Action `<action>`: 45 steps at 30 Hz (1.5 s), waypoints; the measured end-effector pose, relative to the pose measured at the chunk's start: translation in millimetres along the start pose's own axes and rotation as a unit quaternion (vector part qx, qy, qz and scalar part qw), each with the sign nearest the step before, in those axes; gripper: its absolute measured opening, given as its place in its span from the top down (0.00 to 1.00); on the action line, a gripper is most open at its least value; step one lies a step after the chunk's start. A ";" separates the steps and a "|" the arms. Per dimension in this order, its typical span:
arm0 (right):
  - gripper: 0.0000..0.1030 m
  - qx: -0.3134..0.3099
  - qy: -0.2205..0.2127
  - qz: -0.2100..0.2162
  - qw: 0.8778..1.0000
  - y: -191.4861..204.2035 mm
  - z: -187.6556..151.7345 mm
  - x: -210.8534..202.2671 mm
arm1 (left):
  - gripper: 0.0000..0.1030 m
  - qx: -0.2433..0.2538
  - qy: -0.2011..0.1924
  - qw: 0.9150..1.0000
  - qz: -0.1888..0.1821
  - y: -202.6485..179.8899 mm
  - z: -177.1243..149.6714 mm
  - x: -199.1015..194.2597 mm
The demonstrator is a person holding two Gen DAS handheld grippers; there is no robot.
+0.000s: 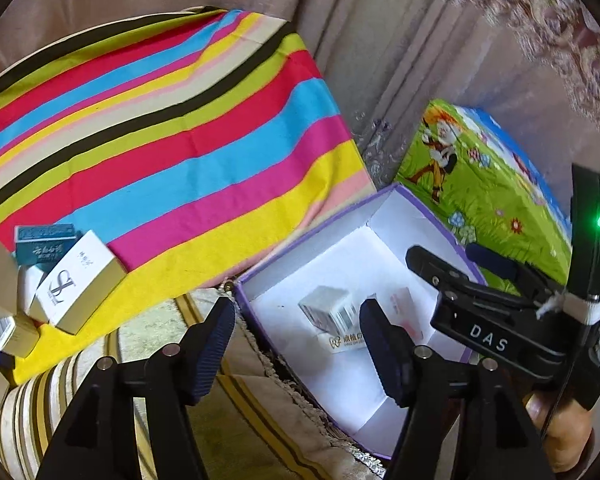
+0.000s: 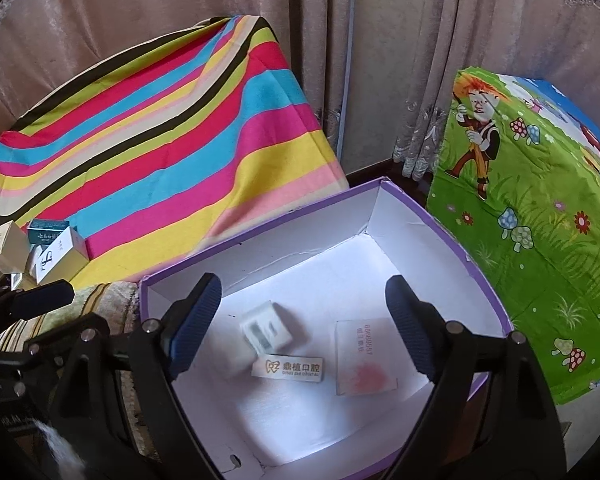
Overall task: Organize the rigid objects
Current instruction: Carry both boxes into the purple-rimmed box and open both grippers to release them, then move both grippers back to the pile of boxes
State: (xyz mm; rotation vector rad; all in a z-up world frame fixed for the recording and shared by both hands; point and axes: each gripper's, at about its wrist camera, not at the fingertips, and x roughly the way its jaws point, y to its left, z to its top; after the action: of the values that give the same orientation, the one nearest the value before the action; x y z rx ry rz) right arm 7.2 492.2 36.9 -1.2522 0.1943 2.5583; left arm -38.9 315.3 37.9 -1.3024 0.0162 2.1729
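A purple-rimmed cardboard box [image 2: 440, 232] with a white inside stands open below both grippers. On its floor lie a small white barcode box [image 2: 266, 328], a flat white box with an orange logo [image 2: 288, 369] and a flat white and pink packet [image 2: 364, 360]. My right gripper [image 2: 304, 292] hangs open over the box's inside, nothing between its fingers. My left gripper [image 1: 296, 320] is open too and straddles the box's left wall [image 1: 300, 240]. Several more small boxes, among them a white and gold one [image 1: 76, 280] and a teal one [image 1: 44, 244], are piled at the left on the striped cloth.
A bright striped cloth [image 1: 172, 128] covers the raised surface at the left. A green cartoon-print cover [image 2: 532, 208] lies over a block to the right of the box. Beige curtains [image 2: 380, 60] hang behind. Striped beige upholstery [image 1: 60, 400] sits under the left gripper.
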 end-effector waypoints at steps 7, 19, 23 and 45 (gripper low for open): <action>0.15 -0.012 -0.008 0.013 1.000 21.6 -1.4 -6.5 | 0.36 0.022 -0.039 0.999 0.015 13.8 -8.1 -29.1; 0.08 -0.074 -0.032 0.024 0.996 83.7 5.5 -33.9 | 0.34 -0.021 -0.061 0.996 0.064 71.0 -29.4 -70.1; 0.08 -0.085 -0.048 0.042 0.994 100.7 3.8 -41.8 | 0.34 -0.051 -0.070 0.993 0.078 95.8 -40.7 -85.8; 0.08 -0.158 0.015 0.120 0.980 175.9 -22.8 -28.6 | 0.34 -0.236 -0.080 0.962 0.114 234.2 -107.6 -139.3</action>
State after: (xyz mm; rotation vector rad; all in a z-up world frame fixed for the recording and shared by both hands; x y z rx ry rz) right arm -13.9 314.0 44.6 -1.4585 -0.0640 2.8629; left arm -21.8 23.0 28.0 -1.4238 -0.4649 2.5781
